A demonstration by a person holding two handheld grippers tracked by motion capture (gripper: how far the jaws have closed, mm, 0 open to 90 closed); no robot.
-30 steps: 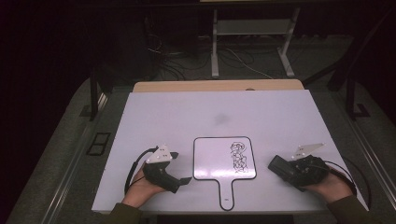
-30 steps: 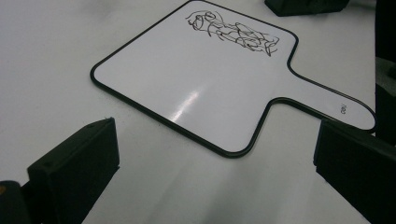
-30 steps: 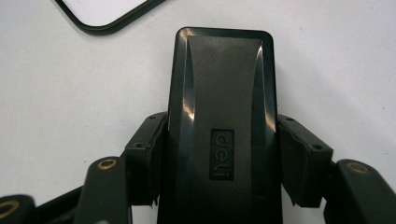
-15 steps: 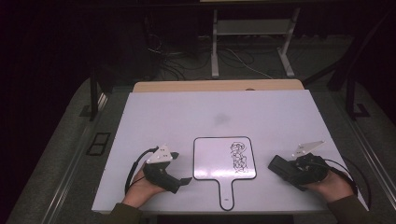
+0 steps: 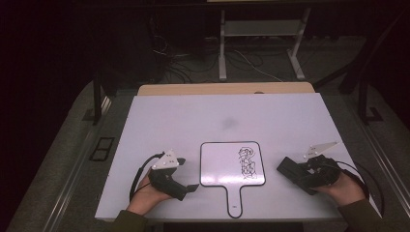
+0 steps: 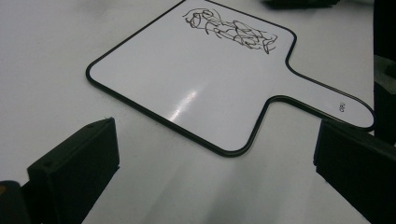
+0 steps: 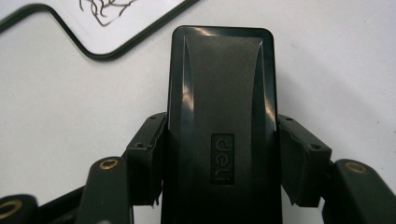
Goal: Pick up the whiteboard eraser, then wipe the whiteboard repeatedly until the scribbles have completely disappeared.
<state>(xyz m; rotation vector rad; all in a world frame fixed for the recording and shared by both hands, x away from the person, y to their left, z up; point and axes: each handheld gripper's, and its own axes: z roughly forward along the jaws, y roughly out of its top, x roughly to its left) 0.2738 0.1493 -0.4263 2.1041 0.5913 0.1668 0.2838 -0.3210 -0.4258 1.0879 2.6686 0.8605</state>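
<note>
A small white paddle-shaped whiteboard (image 5: 220,166) with a black rim lies near the table's front edge, handle toward the person. A black scribble (image 5: 246,161) marks its right part. Left of it, my left gripper (image 5: 187,174) rests on the table, open, with nothing between its jaws. In the left gripper view the whiteboard (image 6: 196,88) lies just ahead of the left gripper (image 6: 217,140), apart from it. To the board's right, my right gripper (image 5: 302,175) is shut on a black eraser (image 5: 289,169). Both pads (image 7: 144,158) of the right gripper (image 7: 222,158) press the sides of the eraser (image 7: 222,84).
The white tabletop (image 5: 193,121) stretches bare behind the board, with a faint grey smudge (image 5: 227,123) near its middle. A wooden strip (image 5: 227,89) borders the far edge. Beyond it stand a metal frame (image 5: 261,48) and cables on a dark floor.
</note>
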